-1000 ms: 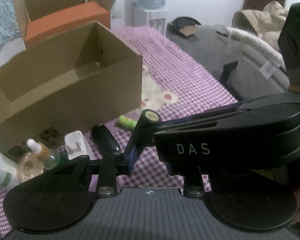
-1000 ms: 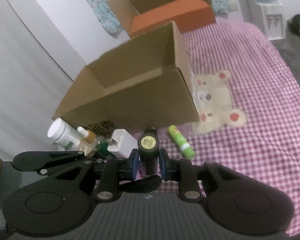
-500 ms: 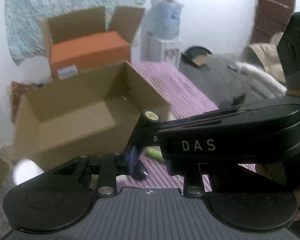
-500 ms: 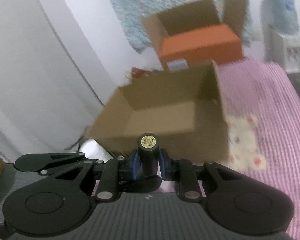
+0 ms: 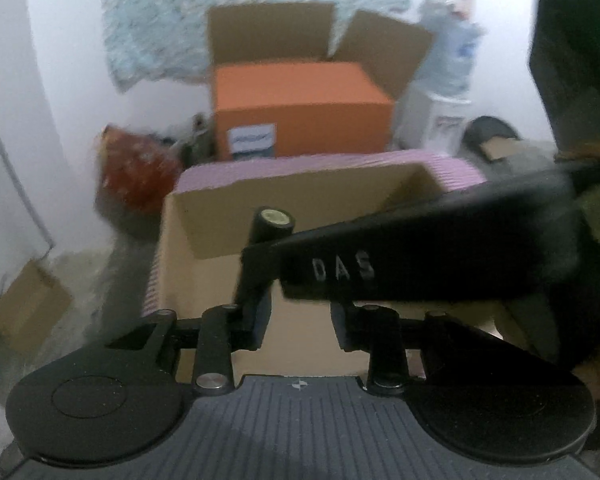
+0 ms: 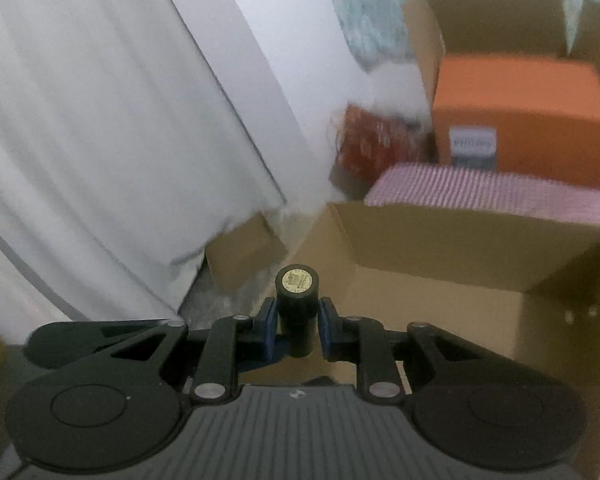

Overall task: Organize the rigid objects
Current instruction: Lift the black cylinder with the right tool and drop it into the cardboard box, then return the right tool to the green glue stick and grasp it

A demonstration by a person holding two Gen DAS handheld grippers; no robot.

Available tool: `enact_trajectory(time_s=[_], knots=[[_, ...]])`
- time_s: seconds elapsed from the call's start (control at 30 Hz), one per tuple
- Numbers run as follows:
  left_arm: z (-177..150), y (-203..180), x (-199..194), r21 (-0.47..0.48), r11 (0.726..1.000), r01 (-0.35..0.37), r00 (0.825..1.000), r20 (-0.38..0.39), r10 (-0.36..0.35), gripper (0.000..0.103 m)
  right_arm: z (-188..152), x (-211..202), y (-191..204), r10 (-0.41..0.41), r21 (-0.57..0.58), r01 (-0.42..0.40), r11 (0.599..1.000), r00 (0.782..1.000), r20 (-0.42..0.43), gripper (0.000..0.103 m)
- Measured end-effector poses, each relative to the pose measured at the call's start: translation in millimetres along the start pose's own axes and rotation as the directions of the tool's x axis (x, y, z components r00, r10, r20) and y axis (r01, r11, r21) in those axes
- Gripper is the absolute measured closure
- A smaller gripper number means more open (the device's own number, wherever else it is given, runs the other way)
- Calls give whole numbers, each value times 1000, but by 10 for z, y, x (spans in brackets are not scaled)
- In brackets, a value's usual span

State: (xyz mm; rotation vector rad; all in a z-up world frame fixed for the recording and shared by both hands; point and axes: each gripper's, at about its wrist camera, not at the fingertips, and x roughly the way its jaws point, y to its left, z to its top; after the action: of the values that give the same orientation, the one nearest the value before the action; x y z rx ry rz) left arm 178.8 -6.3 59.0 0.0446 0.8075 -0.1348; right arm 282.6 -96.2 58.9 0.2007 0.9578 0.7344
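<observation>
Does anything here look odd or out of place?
Nothing looks spilled or broken. The one odd sight: the right gripper grips a black cylinder upright over the open cardboard box, while the left gripper, jaws opening, holds nothing. The pictures are blurred, so small flaws could go unseen.

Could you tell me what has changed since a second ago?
The right gripper has lifted the black cylinder off the checked cloth and carried it over the open cardboard box. The left gripper's jaws are opening, empty. The right's grip is unchanged.
</observation>
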Motion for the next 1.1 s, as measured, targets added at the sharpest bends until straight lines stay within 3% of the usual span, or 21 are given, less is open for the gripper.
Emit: enact_trajectory(time_s=[0.23, 0.33, 0.47, 0.6, 0.77, 0.83, 0.87, 0.93, 1.1], knots=[[53, 302, 338, -59, 996, -65, 995, -76, 60, 65, 156, 982, -412, -12, 98, 35, 995, 973, -232, 80], [54, 340, 372, -56, 995, -84, 993, -84, 79, 57, 147, 1221, -522, -22, 115, 56, 992, 961, -275, 79], [52, 354, 348, -62, 994, -93, 993, -83, 88, 47, 201, 1247, -601, -25, 134, 63, 989, 963, -267, 78], [52, 320, 187, -54, 995, -81, 996, -40, 79, 35, 191, 887, -567, 3, 157, 30, 987, 978, -207, 78], [15, 196, -155, -30, 998, -46, 997, 58, 48, 8, 52, 68, -508, 30, 168, -18, 986, 997, -71, 76], [-44, 112, -328, -17, 999, -40, 994, 97, 42, 1, -113, -349, -482, 37, 172, -37, 984, 999, 0, 68], [-73, 69, -407, -8, 999, -39, 993, 111, 40, 1, -173, -510, -470, 36, 175, -40, 984, 999, 29, 57], [-136, -17, -561, 9, 999, -35, 990, 134, 33, 0, -434, -930, -440, 24, 173, -43, 984, 994, 108, 49], [-367, -221, -747, 25, 1000, 15, 991, 131, -18, 0, -1103, -1593, -463, -12, 220, -30, 975, 982, 187, 48]])
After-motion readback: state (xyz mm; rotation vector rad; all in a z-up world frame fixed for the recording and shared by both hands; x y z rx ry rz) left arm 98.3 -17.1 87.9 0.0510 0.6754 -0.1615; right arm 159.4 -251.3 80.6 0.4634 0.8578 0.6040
